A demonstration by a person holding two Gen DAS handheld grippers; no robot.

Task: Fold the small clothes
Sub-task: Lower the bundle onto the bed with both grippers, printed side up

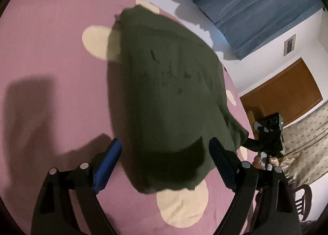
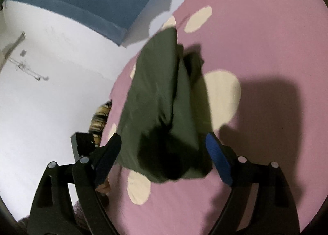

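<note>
A dark olive green garment [image 1: 164, 91] lies folded into a long strip on a pink bedsheet with cream spots [image 1: 51, 40]. My left gripper [image 1: 165, 142] stands open over the garment's near end, one blue-padded finger on each side and nothing pinched. In the right wrist view the same garment [image 2: 155, 95] shows a fold ridge running away from me, on the pink sheet [image 2: 256, 30]. My right gripper [image 2: 164, 138] is open too, its fingers straddling the near end without pressing it. A loose flap sticks out at the far right side.
A blue padded headboard [image 1: 256, 9] runs along the bed's far end. A wooden door [image 1: 287, 91], patterned fabric [image 1: 307, 142] and a dark chair [image 1: 303, 200] lie beyond the bed's right edge. A white wall [image 2: 51, 71] borders the other side.
</note>
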